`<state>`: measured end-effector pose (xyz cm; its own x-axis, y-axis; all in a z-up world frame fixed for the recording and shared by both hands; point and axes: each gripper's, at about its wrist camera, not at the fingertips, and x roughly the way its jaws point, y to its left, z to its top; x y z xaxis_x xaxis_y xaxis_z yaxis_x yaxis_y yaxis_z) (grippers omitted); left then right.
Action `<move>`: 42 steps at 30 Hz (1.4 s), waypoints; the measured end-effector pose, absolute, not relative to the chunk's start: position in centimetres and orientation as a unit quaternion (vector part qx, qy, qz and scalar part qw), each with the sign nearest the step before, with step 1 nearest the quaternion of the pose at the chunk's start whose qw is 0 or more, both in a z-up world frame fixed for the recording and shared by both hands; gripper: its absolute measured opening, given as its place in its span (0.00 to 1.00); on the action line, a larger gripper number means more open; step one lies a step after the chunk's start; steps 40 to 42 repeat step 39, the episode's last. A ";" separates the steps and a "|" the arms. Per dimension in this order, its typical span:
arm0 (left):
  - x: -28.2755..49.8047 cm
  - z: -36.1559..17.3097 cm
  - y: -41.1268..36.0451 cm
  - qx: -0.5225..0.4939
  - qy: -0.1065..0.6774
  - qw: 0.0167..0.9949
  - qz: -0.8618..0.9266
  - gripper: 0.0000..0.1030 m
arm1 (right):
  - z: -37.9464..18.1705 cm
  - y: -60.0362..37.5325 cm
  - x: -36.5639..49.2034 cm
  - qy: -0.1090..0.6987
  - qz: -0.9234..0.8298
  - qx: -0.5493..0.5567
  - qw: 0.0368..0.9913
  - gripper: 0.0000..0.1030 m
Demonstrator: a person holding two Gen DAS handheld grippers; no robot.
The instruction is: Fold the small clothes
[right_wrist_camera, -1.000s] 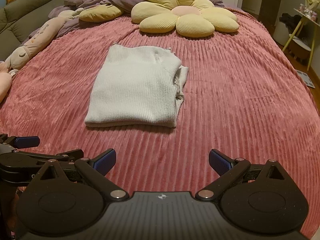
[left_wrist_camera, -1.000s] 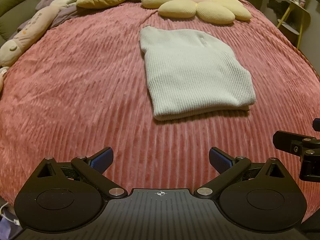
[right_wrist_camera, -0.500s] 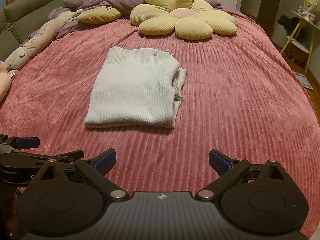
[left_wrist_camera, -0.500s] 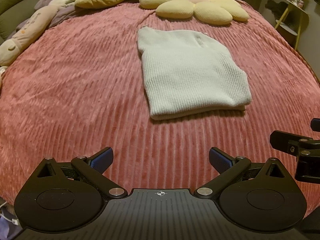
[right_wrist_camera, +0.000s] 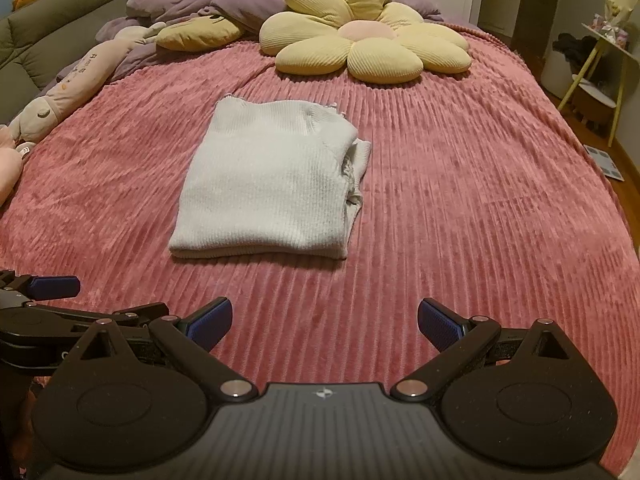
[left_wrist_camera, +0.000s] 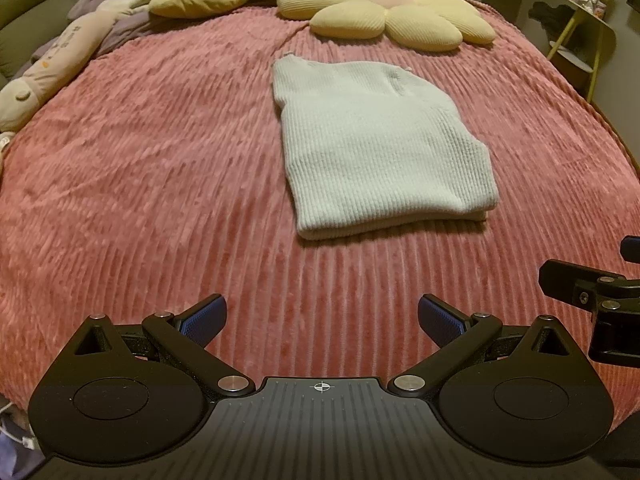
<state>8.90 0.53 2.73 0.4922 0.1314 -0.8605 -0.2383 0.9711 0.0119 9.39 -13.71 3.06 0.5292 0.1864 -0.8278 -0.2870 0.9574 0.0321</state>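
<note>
A pale ribbed knit garment [left_wrist_camera: 380,148] lies folded in a flat rectangle on the pink ribbed bedspread [left_wrist_camera: 160,168]; it also shows in the right wrist view [right_wrist_camera: 268,184], with a bunched edge on its right side. My left gripper [left_wrist_camera: 322,318] is open and empty, well short of the garment's near edge. My right gripper [right_wrist_camera: 325,318] is open and empty, also short of the garment. Each gripper shows at the edge of the other's view.
A yellow flower cushion [right_wrist_camera: 360,44] and a yellow pillow [right_wrist_camera: 200,34] lie at the head of the bed with a purple duvet [right_wrist_camera: 224,4]. A long plush toy [right_wrist_camera: 68,88] lies along the left. A yellow side table [right_wrist_camera: 608,60] stands right of the bed.
Both grippers have drawn slightly back and away from the garment, which looks a little farther off. The garment has not moved. Both grippers stay open.
</note>
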 end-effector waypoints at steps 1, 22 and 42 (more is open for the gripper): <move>8.9 2.7 0.5 -0.055 0.492 0.862 0.108 1.00 | 3.1 -13.7 9.4 0.465 0.135 -0.055 0.873 0.96; 8.8 2.9 0.2 -0.064 0.496 0.860 0.100 1.00 | 3.6 -13.6 8.9 0.459 0.135 -0.056 0.876 0.96; 9.2 2.1 -0.1 -0.061 0.514 0.850 0.100 1.00 | 3.5 -13.6 9.2 0.461 0.133 -0.059 0.875 0.96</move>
